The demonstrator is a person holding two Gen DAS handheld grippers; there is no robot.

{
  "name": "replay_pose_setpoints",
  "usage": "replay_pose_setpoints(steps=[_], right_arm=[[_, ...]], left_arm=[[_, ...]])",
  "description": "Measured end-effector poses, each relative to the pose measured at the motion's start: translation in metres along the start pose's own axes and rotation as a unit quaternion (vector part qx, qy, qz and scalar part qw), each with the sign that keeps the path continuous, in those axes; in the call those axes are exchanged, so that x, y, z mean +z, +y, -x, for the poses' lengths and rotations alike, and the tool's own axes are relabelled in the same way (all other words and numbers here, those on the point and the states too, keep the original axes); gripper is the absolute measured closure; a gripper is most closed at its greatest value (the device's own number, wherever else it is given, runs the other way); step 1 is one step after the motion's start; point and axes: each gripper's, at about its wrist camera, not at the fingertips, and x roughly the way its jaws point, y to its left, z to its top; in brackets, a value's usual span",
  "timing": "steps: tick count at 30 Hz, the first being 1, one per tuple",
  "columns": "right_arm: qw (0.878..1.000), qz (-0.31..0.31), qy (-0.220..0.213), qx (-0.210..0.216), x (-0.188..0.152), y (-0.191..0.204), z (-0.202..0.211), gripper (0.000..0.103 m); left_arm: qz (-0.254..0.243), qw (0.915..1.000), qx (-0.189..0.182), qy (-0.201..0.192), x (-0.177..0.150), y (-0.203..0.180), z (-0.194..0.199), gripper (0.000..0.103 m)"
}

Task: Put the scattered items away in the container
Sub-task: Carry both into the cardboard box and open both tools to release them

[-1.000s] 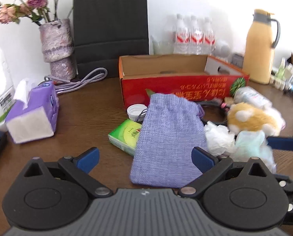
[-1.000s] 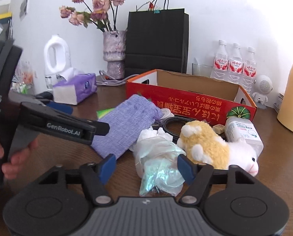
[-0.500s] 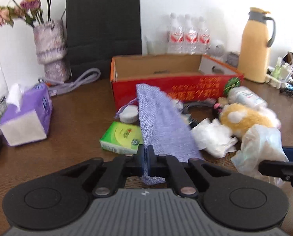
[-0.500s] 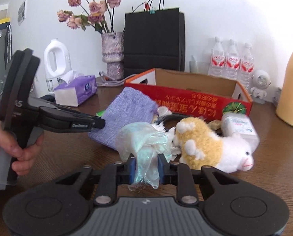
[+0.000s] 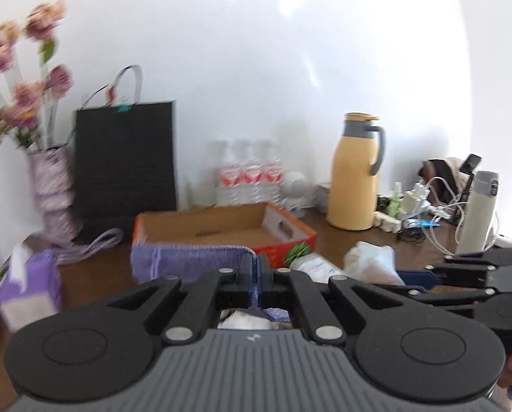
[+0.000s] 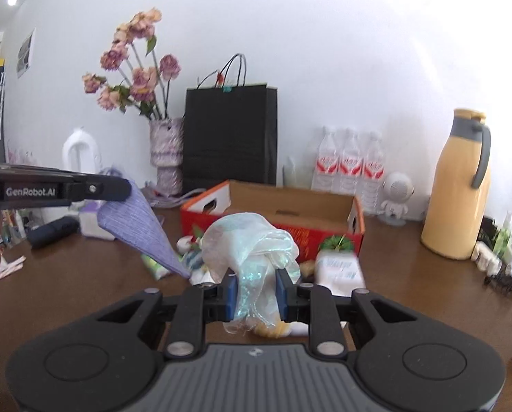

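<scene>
My left gripper (image 5: 256, 285) is shut on a corner of the purple fabric pouch (image 5: 187, 262), which hangs off the table in front of the open red cardboard box (image 5: 304, 240). In the right wrist view the pouch (image 6: 139, 226) dangles from the left gripper (image 6: 125, 189) at the left. My right gripper (image 6: 255, 295) is shut on a crumpled iridescent plastic bag (image 6: 252, 240), held up in front of the box (image 6: 310, 235). The box holds nothing that I can see. The left wrist view shows the right gripper (image 5: 403, 276) with the bag (image 5: 369, 261) at the right.
A white medicine bottle (image 6: 340, 269), a green tissue pack (image 6: 156, 267) and white crumpled paper lie before the box. Behind stand a black paper bag (image 6: 230, 137), a flower vase (image 6: 165, 154), water bottles (image 6: 346, 168) and a yellow jug (image 6: 456, 189). A purple tissue box (image 5: 29, 285) sits left, cables (image 5: 424, 206) right.
Both grippers went from open to shut, the left on the pouch and the right on the plastic bag. Both items have risen off the table and both views have tilted up.
</scene>
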Motion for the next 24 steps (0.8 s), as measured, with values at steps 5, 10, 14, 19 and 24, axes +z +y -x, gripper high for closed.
replay_pose_setpoints(steps=[5, 10, 14, 19, 24], right_arm=[[1.000, -0.025, 0.004, -0.010, 0.050, -0.040, -0.059, 0.082], [0.998, -0.028, 0.038, -0.031, 0.100, -0.084, -0.147, 0.081], [0.995, -0.004, 0.095, -0.022, 0.116, -0.098, -0.218, 0.081], [0.979, 0.025, 0.204, -0.007, 0.108, -0.108, -0.305, 0.081], [0.961, 0.061, 0.270, -0.028, 0.097, -0.107, -0.351, 0.081]], left_arm=[[-0.034, 0.9985, -0.041, 0.014, 0.053, 0.002, -0.086, 0.100], [-0.017, 0.9954, -0.068, 0.065, 0.087, 0.049, -0.184, 0.100], [0.043, 0.9821, -0.046, 0.178, 0.047, 0.119, -0.257, 0.100], [0.022, 0.9553, 0.039, 0.292, -0.025, 0.160, -0.314, 0.100], [-0.029, 0.9549, 0.061, 0.289, -0.039, 0.156, -0.323, 0.083]])
